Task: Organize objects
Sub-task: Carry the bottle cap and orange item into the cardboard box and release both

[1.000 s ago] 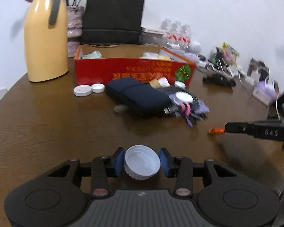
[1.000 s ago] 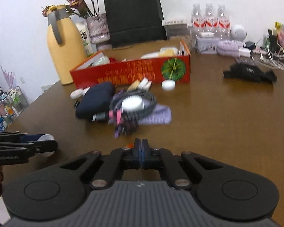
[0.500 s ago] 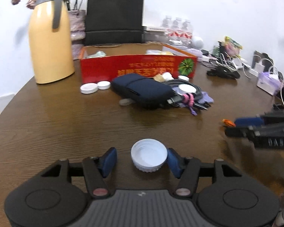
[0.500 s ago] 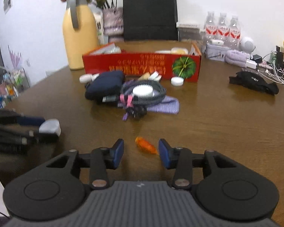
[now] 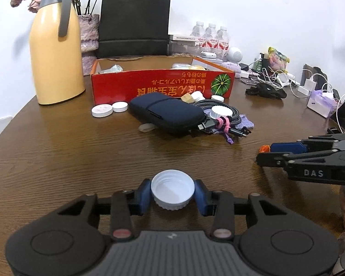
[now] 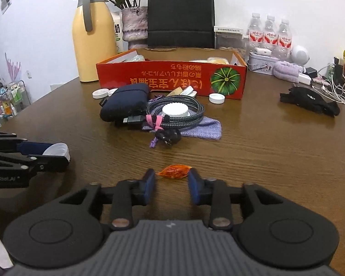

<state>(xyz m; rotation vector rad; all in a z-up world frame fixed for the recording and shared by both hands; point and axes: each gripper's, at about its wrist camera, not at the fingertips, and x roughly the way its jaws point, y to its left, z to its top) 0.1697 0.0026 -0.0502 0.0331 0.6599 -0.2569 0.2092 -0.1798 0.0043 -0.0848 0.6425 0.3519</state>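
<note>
My left gripper (image 5: pixel 172 194) is shut on a white bottle cap (image 5: pixel 172 191), open side up, low over the brown table; the cap shows in the right wrist view (image 6: pixel 57 150) too. My right gripper (image 6: pixel 171 181) is open, its blue pads either side of an orange wrapped candy (image 6: pixel 174 171) lying on the table; the candy peeks out beside that gripper in the left wrist view (image 5: pixel 264 148). A red cardboard box (image 6: pixel 172 81) stands behind a pile with a navy pouch (image 6: pixel 126 101), a coiled cable (image 6: pixel 176 110) and a purple cloth (image 6: pixel 204 127).
A yellow thermos (image 6: pixel 92 39), a vase and a black paper bag (image 6: pixel 180 13) stand behind the box. White caps (image 5: pixel 101 110) lie by the box. Water bottles (image 6: pixel 269 34), chargers and a black strap (image 6: pixel 310 101) crowd the right side.
My left gripper opened around the cap, then shut on it again. My right gripper opened from shut and now brackets the orange candy, which has turned sideways.
</note>
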